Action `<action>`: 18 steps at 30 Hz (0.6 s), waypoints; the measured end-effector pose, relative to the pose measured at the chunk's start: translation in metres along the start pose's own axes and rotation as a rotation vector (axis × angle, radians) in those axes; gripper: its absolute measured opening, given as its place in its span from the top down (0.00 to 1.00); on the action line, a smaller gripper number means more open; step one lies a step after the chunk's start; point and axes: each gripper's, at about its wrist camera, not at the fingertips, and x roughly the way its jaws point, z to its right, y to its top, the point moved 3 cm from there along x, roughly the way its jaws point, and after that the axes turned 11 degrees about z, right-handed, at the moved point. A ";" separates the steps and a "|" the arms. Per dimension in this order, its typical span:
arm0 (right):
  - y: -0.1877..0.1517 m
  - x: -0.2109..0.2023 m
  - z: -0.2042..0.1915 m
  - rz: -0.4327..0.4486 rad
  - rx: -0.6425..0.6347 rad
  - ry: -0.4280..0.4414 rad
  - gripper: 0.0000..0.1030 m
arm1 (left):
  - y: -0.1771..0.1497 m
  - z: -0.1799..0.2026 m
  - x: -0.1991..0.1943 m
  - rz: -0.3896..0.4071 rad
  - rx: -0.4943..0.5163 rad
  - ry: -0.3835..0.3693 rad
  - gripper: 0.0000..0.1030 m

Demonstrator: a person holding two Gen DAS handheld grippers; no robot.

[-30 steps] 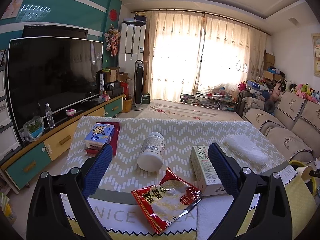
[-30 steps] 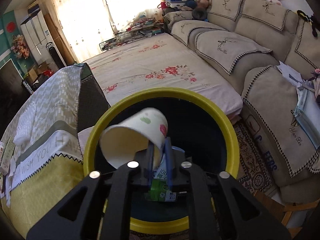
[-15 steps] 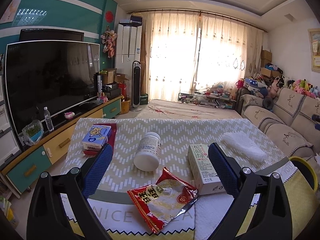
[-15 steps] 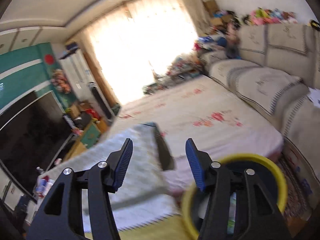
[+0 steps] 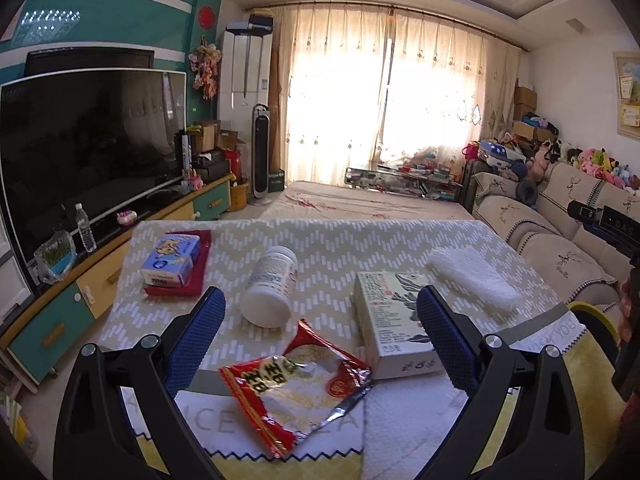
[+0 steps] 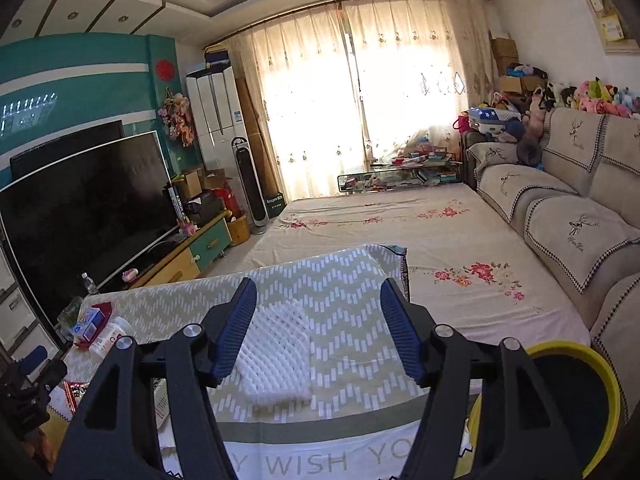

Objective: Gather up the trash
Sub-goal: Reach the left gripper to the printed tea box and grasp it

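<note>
The left gripper (image 5: 320, 332) hangs over the table's near edge, jaws spread wide and holding nothing. Between its fingers, at that near edge, lies a torn red snack wrapper (image 5: 296, 384). Just behind it a white bottle (image 5: 270, 286) lies on its side, and to the right sits a white carton (image 5: 394, 322). Towards the far left corner a blue tissue pack (image 5: 172, 260) rests on a red pouch (image 5: 202, 258).

The right gripper (image 6: 318, 330) hovers above the table (image 6: 352, 276), jaws likewise parted and empty. A white foam net sleeve (image 6: 276, 360) lies by the inner side of its left finger. The yellow-rimmed bin (image 6: 588, 360) stands off the table's right end, near the sofa (image 6: 576, 216).
</note>
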 end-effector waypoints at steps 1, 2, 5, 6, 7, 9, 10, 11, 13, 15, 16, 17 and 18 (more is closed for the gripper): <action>0.000 0.000 0.003 0.000 0.010 -0.006 0.40 | -0.001 0.006 0.004 -0.026 0.003 -0.018 0.07; 0.000 -0.001 0.003 -0.004 0.018 -0.004 0.40 | -0.004 0.016 0.010 -0.057 0.019 -0.035 0.07; -0.003 0.000 0.005 -0.016 0.033 -0.001 0.40 | -0.013 0.046 0.027 -0.137 0.080 -0.074 0.07; -0.003 0.000 0.006 -0.020 0.037 0.001 0.40 | -0.016 0.055 0.033 -0.164 0.095 -0.075 0.07; -0.004 0.002 0.007 -0.024 0.041 0.003 0.40 | -0.017 0.062 0.040 -0.190 0.101 -0.071 0.07; -0.005 0.003 0.006 -0.029 0.045 0.004 0.40 | -0.018 0.072 0.053 -0.239 0.099 -0.071 0.07; -0.006 0.004 0.006 -0.033 0.047 0.005 0.40 | -0.018 0.077 0.059 -0.263 0.101 -0.069 0.07; -0.007 0.005 0.006 -0.037 0.045 0.007 0.40 | -0.018 0.081 0.065 -0.279 0.107 -0.066 0.07; -0.009 0.007 0.005 -0.051 0.046 0.011 0.40 | -0.018 0.087 0.076 -0.308 0.122 -0.054 0.07; -0.012 0.009 0.004 -0.064 0.049 0.019 0.39 | -0.019 0.091 0.087 -0.341 0.139 -0.040 0.07; -0.012 0.010 0.003 -0.068 0.049 0.022 0.39 | -0.020 0.091 0.092 -0.361 0.145 -0.030 0.07; -0.013 0.010 0.002 -0.069 0.049 0.024 0.39 | -0.022 0.092 0.097 -0.379 0.152 -0.019 0.07; -0.013 0.010 0.002 -0.072 0.048 0.025 0.39 | -0.024 0.092 0.102 -0.395 0.158 -0.008 0.07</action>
